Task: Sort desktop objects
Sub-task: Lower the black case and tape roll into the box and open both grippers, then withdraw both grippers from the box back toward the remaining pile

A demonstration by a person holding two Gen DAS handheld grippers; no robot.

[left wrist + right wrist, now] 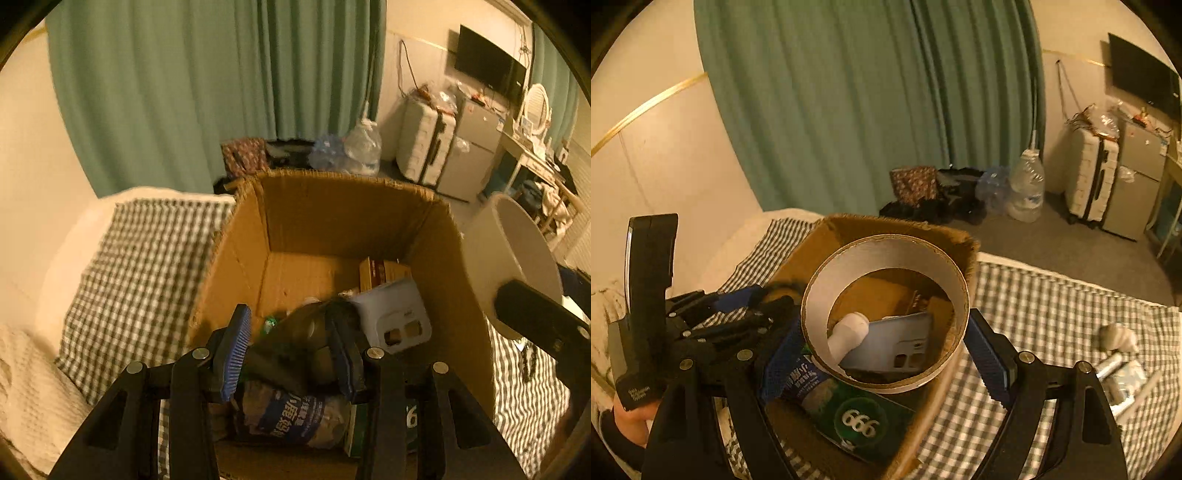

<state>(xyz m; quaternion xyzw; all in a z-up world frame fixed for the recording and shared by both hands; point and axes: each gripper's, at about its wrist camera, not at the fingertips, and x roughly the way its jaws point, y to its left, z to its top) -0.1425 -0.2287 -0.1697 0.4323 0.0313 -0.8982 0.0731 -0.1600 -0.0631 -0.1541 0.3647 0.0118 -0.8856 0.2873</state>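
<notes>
An open cardboard box (332,177) stands on a checked bedcover. Over its near end, my left gripper (288,350) has its blue pads on either side of a dark plastic bottle (295,339) with a blue label; the neck tilts into the box. My right gripper (886,360) is shut on a wide white tape roll (886,251) and holds it above the box (905,221). The same roll (509,258) shows at the right of the left wrist view. In the box lie a pale phone (897,347), a white tube (849,332) and a green pack marked 666 (860,417).
The checked cover (1052,306) spreads to the right of the box, with small pale items (1115,339) lying on it. A hand (631,417) holds the left gripper's handle. Beyond the bed are water jugs (1027,184), a white suitcase (1089,177) and green curtains.
</notes>
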